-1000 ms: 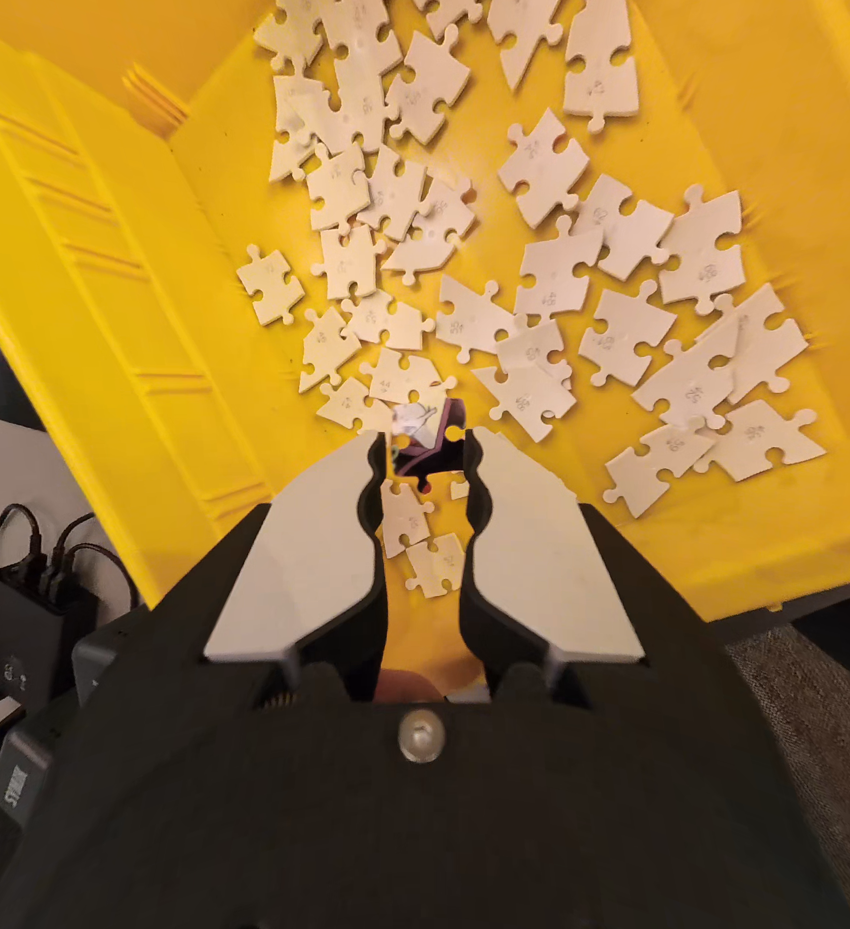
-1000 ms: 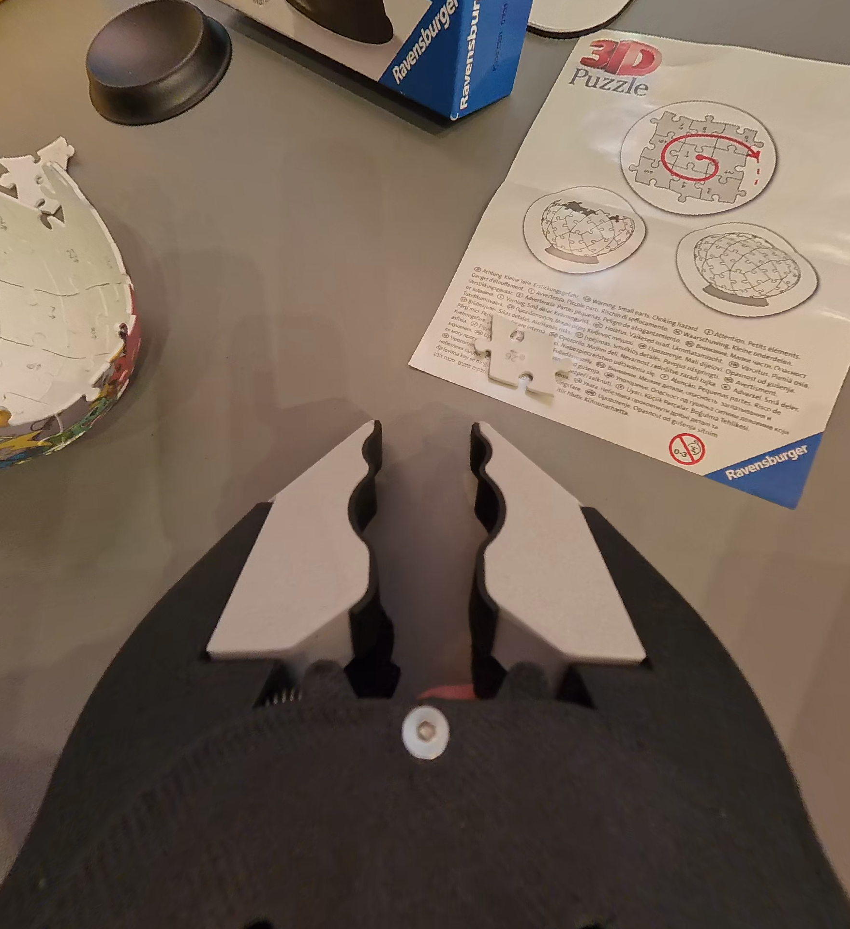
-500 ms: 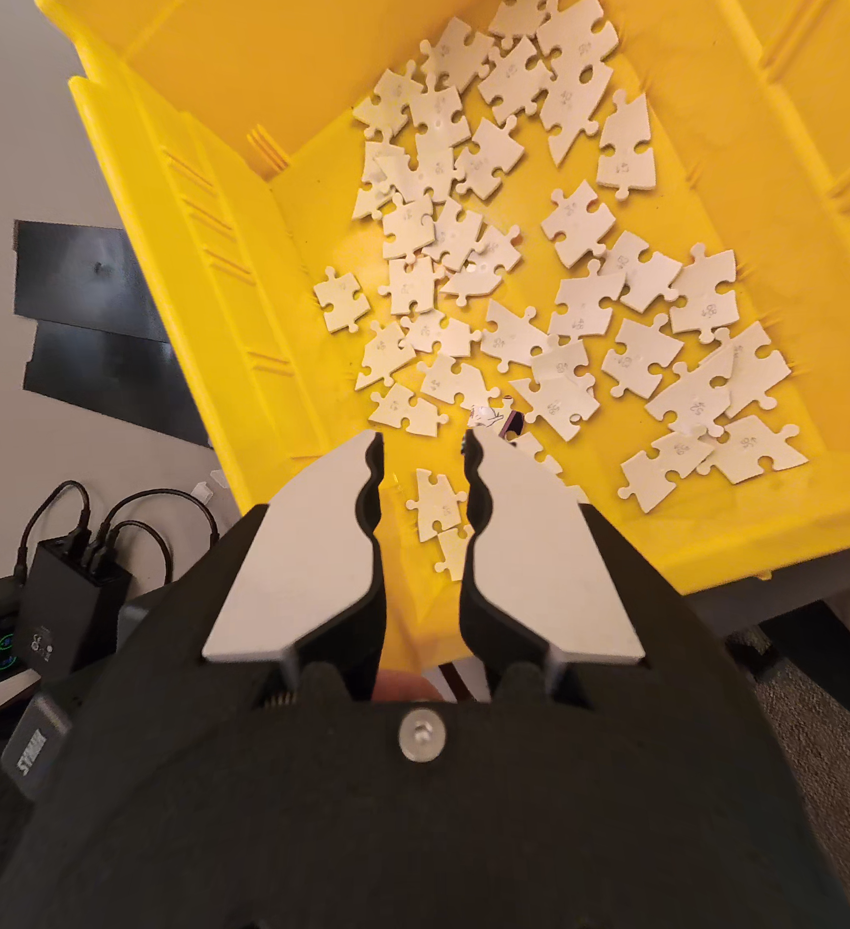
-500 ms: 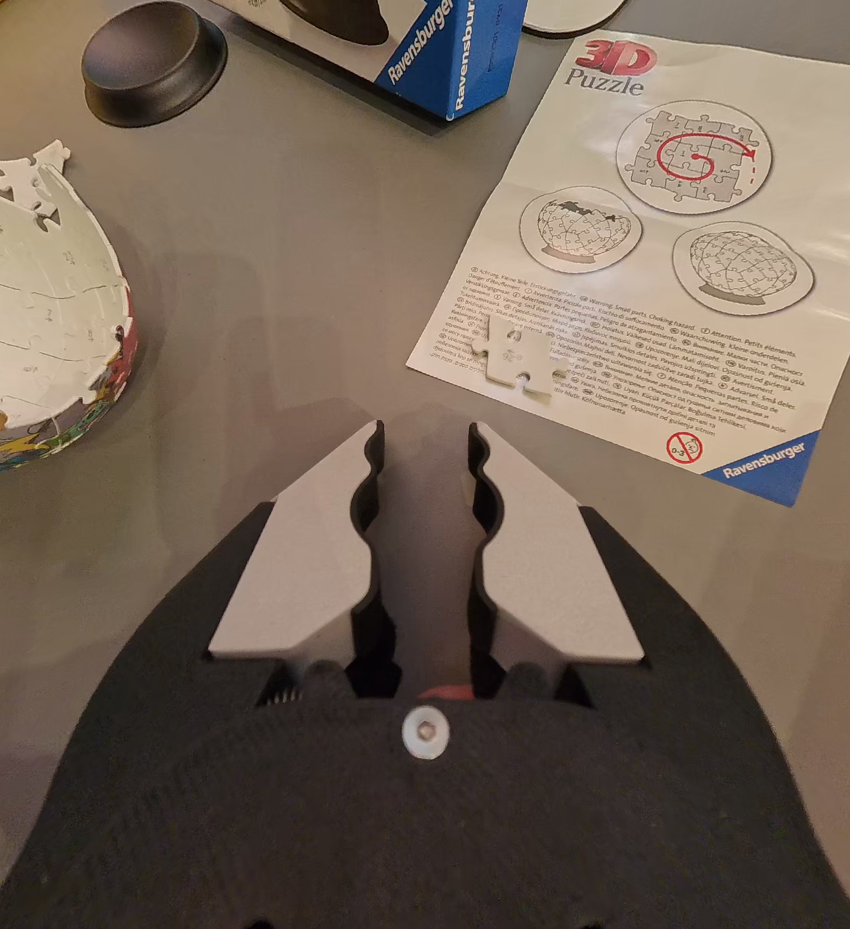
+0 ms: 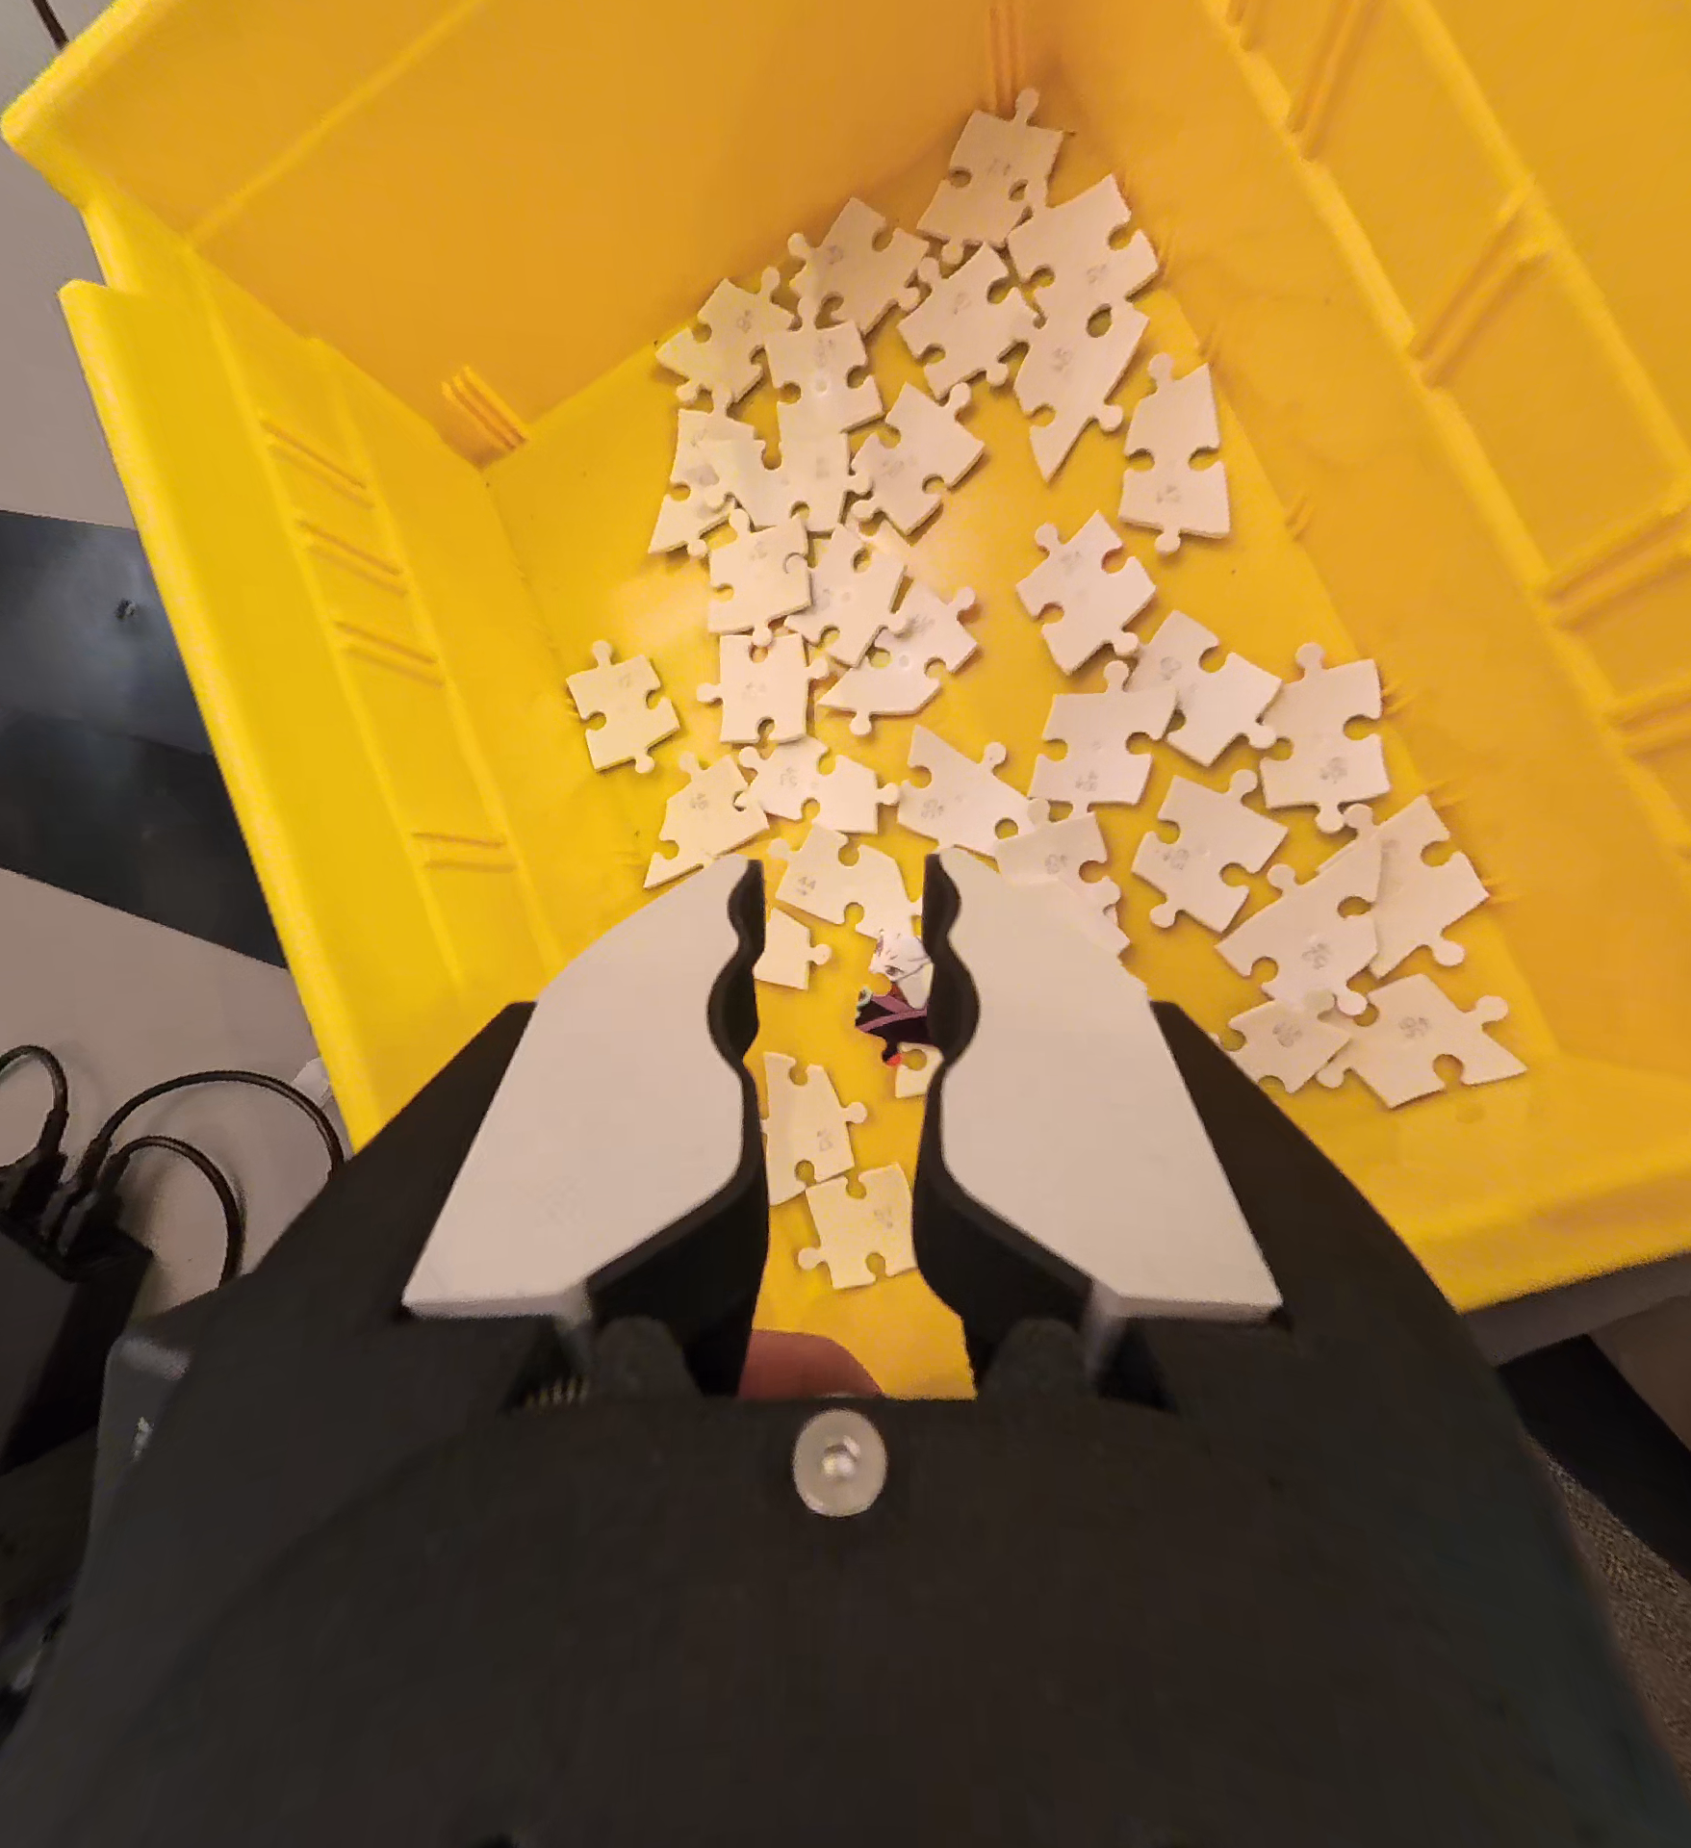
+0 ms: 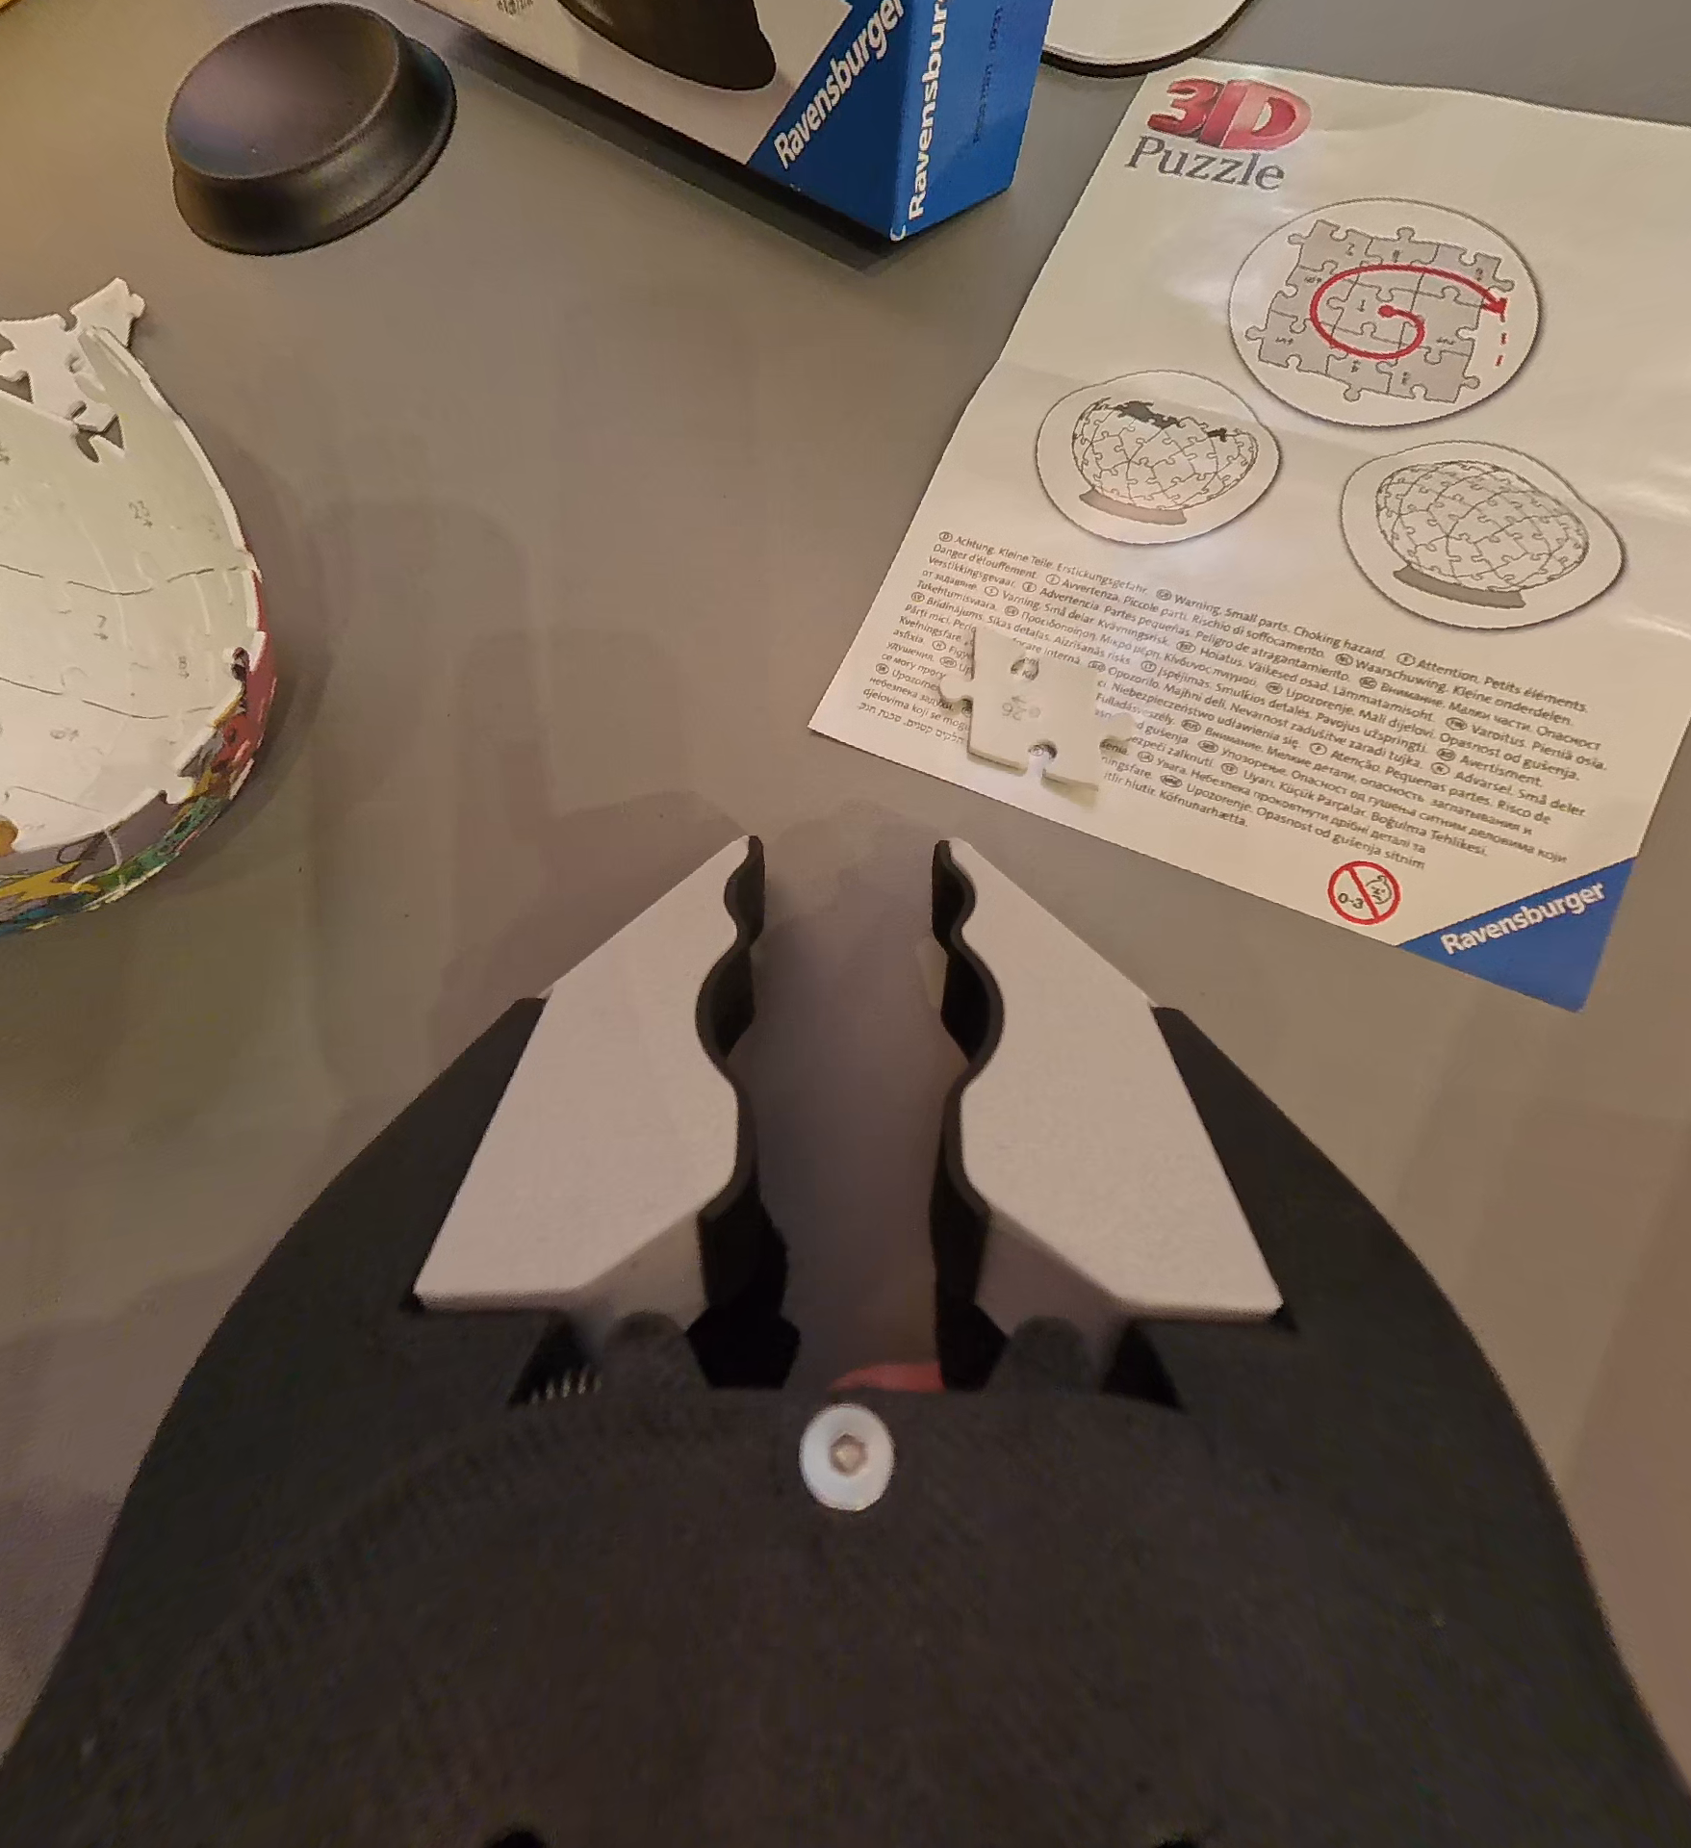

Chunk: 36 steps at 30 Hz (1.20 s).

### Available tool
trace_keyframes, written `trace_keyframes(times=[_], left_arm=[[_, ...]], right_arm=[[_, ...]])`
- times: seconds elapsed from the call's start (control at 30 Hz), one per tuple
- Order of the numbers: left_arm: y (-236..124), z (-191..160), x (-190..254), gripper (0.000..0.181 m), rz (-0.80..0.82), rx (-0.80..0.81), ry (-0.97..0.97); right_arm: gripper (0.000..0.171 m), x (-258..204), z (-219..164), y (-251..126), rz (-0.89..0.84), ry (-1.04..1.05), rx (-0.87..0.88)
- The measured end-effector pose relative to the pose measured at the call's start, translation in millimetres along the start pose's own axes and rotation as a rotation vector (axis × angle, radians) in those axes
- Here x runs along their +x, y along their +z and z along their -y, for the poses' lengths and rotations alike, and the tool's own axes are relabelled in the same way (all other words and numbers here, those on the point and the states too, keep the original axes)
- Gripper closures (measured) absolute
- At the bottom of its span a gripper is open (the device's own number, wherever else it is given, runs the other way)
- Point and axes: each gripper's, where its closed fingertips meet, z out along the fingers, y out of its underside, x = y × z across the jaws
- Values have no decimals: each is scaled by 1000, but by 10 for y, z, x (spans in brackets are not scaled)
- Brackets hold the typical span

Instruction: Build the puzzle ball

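Note:
My left gripper is open and empty above a yellow bin. The bin holds several loose white puzzle pieces, back side up. One piece lies coloured side up between my fingers in the view, on the bin floor. My right gripper is open and empty above the grey table. The partly built puzzle ball, a white-lined bowl with a coloured outside, sits at the left. A single white piece lies on the instruction sheet, just ahead and right of the right gripper.
A black round stand and a blue and white puzzle box sit at the far side of the table. A white disc shows at the top edge. Black chargers with cables lie left of the bin. About 60 cm separates my left fingertips from my right.
The left gripper has pulled up and back from the bin. The coloured piece that stood between its tips now lies on the bin floor. The right gripper has barely moved.

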Motion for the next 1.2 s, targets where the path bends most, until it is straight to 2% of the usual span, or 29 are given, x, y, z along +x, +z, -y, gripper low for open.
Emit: trace_keyframes(times=[0.43,0.83,1.07,1.2], left_arm=[[70,-182,-47,149,11,-102,-22],[144,-177,-33,149,25,-109,-13],[265,-167,-56,146,44,-124,-78],[430,-134,-110,141,58,-144,-176]], right_arm=[[137,-9,0,-3,9,0,0],[137,-10,1,-3,12,3,0],[137,-13,0,-3,15,4,0],[136,-17,0,-4,19,4,0]])
